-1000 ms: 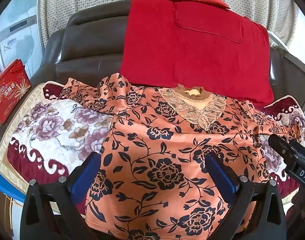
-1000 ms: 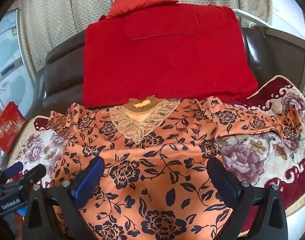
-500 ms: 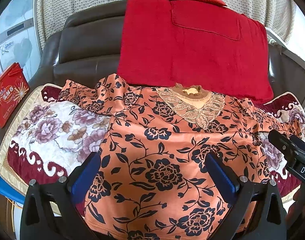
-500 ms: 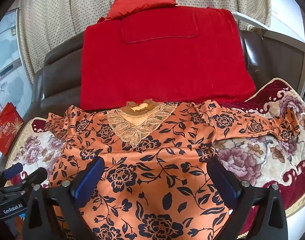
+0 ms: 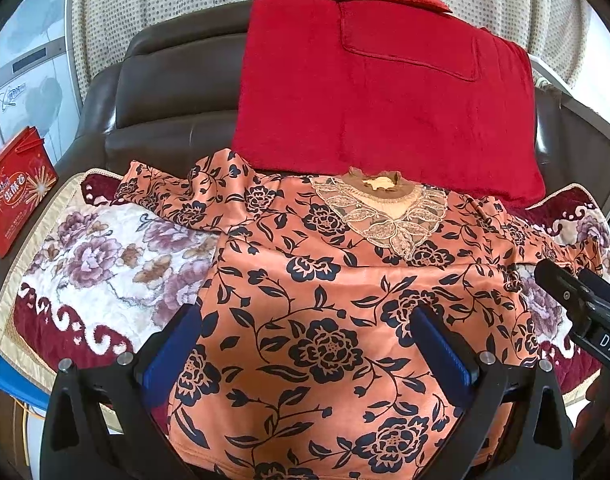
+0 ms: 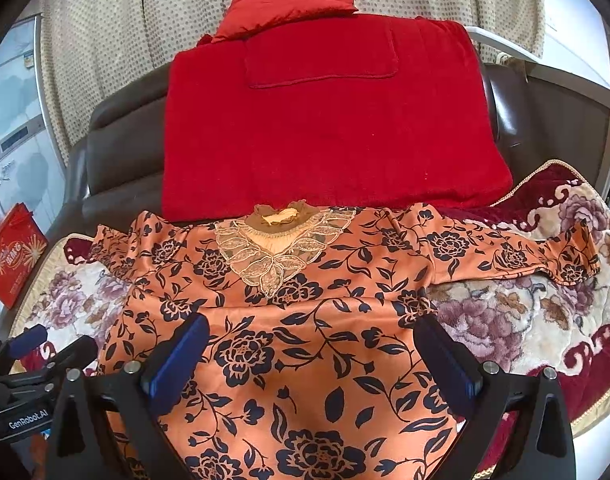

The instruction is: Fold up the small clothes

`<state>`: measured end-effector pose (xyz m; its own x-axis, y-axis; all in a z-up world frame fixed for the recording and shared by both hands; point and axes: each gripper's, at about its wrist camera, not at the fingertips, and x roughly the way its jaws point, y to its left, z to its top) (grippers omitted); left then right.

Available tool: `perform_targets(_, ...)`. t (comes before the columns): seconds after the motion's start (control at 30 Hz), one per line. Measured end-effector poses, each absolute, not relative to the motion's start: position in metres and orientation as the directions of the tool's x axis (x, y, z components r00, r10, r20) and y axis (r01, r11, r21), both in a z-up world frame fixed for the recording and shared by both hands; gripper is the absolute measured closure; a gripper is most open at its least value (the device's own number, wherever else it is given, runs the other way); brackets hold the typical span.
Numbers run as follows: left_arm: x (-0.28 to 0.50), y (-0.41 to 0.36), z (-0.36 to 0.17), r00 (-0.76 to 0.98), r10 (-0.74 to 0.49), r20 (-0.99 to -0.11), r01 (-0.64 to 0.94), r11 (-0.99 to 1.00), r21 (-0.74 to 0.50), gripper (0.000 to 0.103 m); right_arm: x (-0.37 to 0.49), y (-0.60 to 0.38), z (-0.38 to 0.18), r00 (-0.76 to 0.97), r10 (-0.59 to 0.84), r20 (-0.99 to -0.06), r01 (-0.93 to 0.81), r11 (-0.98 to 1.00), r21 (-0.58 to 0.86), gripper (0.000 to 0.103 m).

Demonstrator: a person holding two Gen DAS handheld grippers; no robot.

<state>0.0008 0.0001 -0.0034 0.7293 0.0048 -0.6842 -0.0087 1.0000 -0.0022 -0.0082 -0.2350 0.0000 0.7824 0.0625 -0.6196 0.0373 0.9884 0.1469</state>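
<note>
An orange top with dark flowers (image 5: 325, 300) (image 6: 313, 320) lies spread face up on a flowered seat cover (image 5: 97, 264) (image 6: 505, 320). Its lace collar (image 5: 389, 216) (image 6: 277, 248) points toward the sofa back. The left sleeve (image 5: 177, 196) is bunched; the right sleeve (image 6: 513, 252) stretches out flat. My left gripper (image 5: 305, 344) hovers open over the top's lower body, holding nothing. My right gripper (image 6: 317, 348) is open too, above the same lower body. Each gripper shows at the edge of the other's view, the right gripper (image 5: 581, 304) and the left gripper (image 6: 37, 352).
A red blanket (image 5: 381, 96) (image 6: 329, 124) drapes over the brown leather sofa back (image 5: 173, 100), with a red cushion (image 6: 289, 0) on top. A red gift box (image 5: 13, 196) (image 6: 13, 256) leans at the left. A dotted curtain (image 6: 145, 12) hangs behind.
Both grippers have drawn back and up a little, so the top and the sofa back show more fully. The top has not moved, and both grippers stay open.
</note>
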Motion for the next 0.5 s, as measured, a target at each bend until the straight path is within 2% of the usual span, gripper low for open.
perform_targets(0.5, 0.0009, 0.0, -0.0017, 0.726, 0.007, -0.688, -0.008, 1.0, 0.001, 0.0, -0.009, -0.2334, 0.0019, 0.781, 0.068, -0.621, 0.03, 0.989, 0.147, 0.0)
